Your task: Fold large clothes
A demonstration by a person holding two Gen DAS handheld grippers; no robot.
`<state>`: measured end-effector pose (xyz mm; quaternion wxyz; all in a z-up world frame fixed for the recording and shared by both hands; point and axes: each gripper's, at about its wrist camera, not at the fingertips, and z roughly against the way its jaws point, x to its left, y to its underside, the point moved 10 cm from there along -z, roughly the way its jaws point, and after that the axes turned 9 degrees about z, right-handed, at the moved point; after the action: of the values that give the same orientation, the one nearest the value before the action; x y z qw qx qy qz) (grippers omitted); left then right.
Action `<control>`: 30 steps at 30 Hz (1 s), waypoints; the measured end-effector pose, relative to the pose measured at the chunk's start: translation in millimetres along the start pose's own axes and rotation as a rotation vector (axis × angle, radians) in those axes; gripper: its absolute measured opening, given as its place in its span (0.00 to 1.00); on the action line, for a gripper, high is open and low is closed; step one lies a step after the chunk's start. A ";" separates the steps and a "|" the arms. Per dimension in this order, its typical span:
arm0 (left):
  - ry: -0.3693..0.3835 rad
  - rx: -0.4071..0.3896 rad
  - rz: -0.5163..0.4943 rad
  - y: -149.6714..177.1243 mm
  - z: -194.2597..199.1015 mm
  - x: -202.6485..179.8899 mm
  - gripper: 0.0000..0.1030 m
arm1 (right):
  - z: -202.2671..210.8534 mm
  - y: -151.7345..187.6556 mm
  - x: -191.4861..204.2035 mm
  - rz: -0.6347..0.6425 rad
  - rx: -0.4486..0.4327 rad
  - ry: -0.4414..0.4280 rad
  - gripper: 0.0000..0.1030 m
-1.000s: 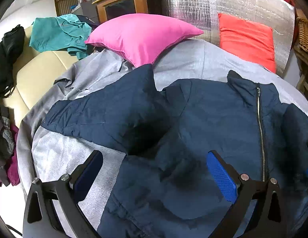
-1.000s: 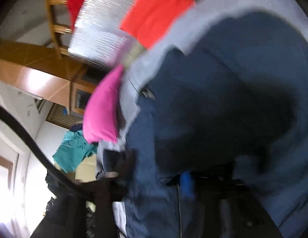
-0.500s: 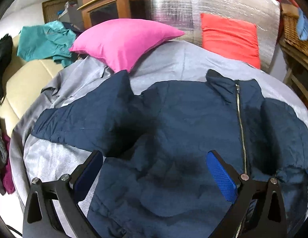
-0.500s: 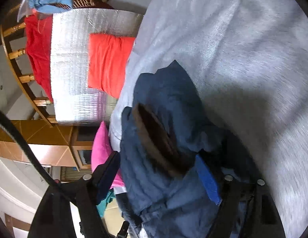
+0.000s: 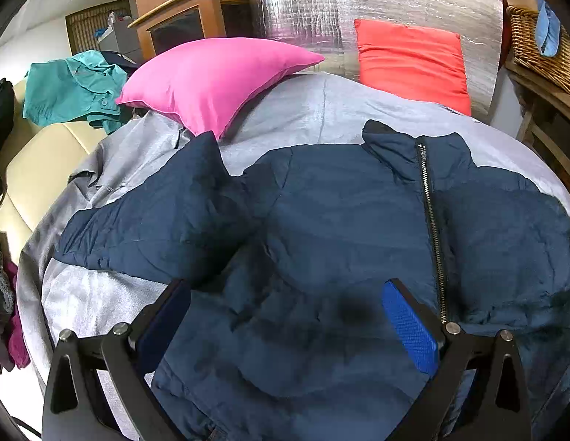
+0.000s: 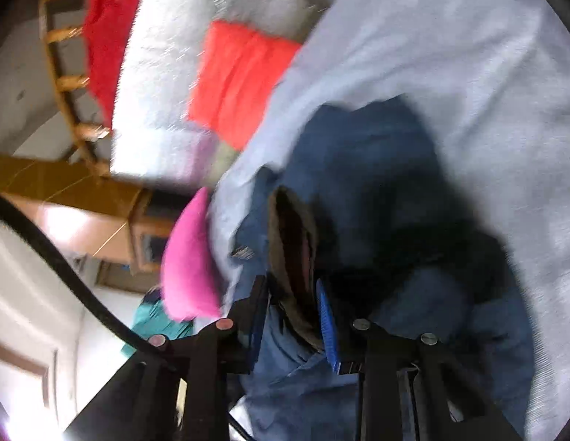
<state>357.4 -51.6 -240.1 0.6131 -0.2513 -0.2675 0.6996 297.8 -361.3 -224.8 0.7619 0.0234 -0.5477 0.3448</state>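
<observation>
At the bottom of the left wrist view, the left gripper [image 5: 285, 316] has its fingers far apart above the navy jacket [image 5: 340, 228], with nothing between them. The jacket lies spread on the grey cover [image 5: 314, 110] in the middle of the frame, its zipper [image 5: 432, 228] toward the right. In the right wrist view, the right gripper [image 6: 292, 316] has just been closing and now pinches a brown-lined cuff [image 6: 296, 268] of the jacket. Farther back sit a pink pillow [image 5: 215, 77] and a red cushion [image 5: 413, 62].
</observation>
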 end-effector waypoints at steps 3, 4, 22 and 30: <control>0.002 0.002 0.020 -1.7 1.5 4.2 1.00 | -20.4 23.9 32.1 0.049 0.076 -0.105 0.29; 0.003 0.003 0.028 -1.8 1.8 6.2 1.00 | -27.4 31.5 43.5 0.066 0.102 -0.138 0.29; -0.014 0.048 0.126 -5.1 -9.1 41.8 1.00 | 13.3 -2.3 31.4 0.133 -0.063 0.028 0.77; 0.032 0.201 0.126 12.1 -45.1 35.2 1.00 | 36.1 -37.0 -73.6 0.156 -0.069 0.513 0.71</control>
<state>374.9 -15.0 -282.2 0.5941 -0.2161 -0.1698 0.7560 276.7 -441.2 -260.4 0.8473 -0.1332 -0.3483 0.3783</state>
